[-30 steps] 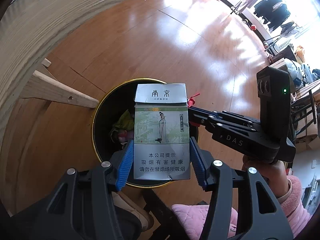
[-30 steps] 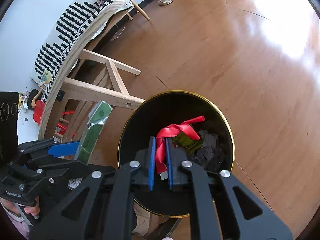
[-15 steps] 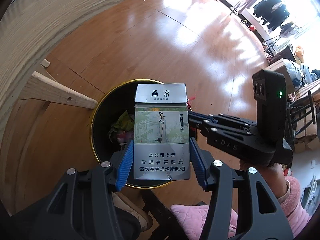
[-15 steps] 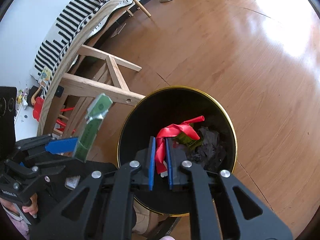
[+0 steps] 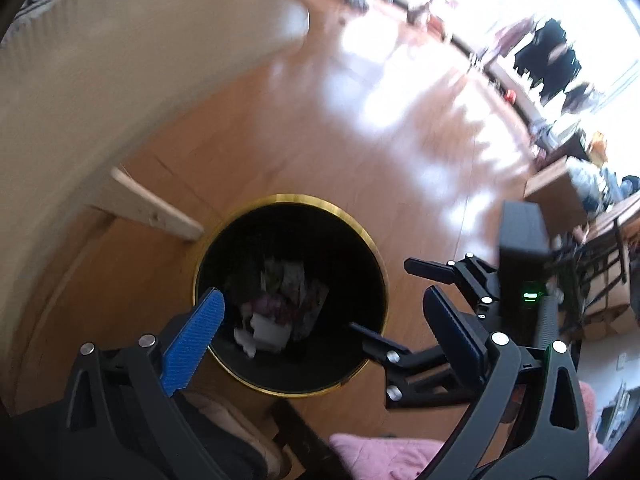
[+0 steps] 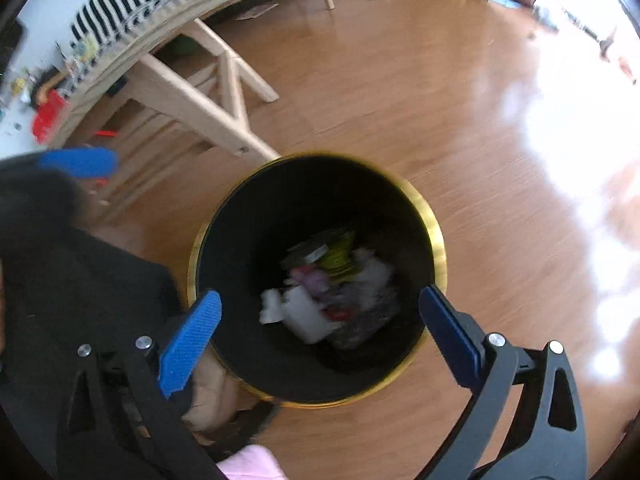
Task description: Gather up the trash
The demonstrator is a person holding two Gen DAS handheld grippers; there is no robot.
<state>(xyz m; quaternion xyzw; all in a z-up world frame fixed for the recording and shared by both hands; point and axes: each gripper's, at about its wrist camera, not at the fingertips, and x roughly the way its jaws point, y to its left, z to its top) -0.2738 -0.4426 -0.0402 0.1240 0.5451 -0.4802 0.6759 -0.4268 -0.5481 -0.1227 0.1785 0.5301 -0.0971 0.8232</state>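
Note:
A round black trash bin with a gold rim (image 5: 376, 248) (image 6: 438, 236) stands on the wooden floor, below both grippers. Mixed trash lies at its bottom (image 5: 280, 312) (image 6: 328, 296), blurred: white, grey, pink and yellow-green pieces. My left gripper (image 5: 324, 328) is open wide and empty above the bin's near edge. My right gripper (image 6: 320, 328) is open wide and empty above the bin. The right gripper also shows in the left wrist view (image 5: 452, 312), to the right of the bin.
A light wooden table with slanted legs (image 6: 216, 92) (image 5: 156, 208) stands left of the bin. The floor (image 6: 440, 92) stretches out behind. Furniture and boxes (image 5: 600, 232) stand at the far right. A pink sleeve (image 5: 384, 456) is at the bottom.
Both grippers have opened. The cigarette pack has left the left gripper and the red strip has left the right gripper. Both views have lifted and are blurred.

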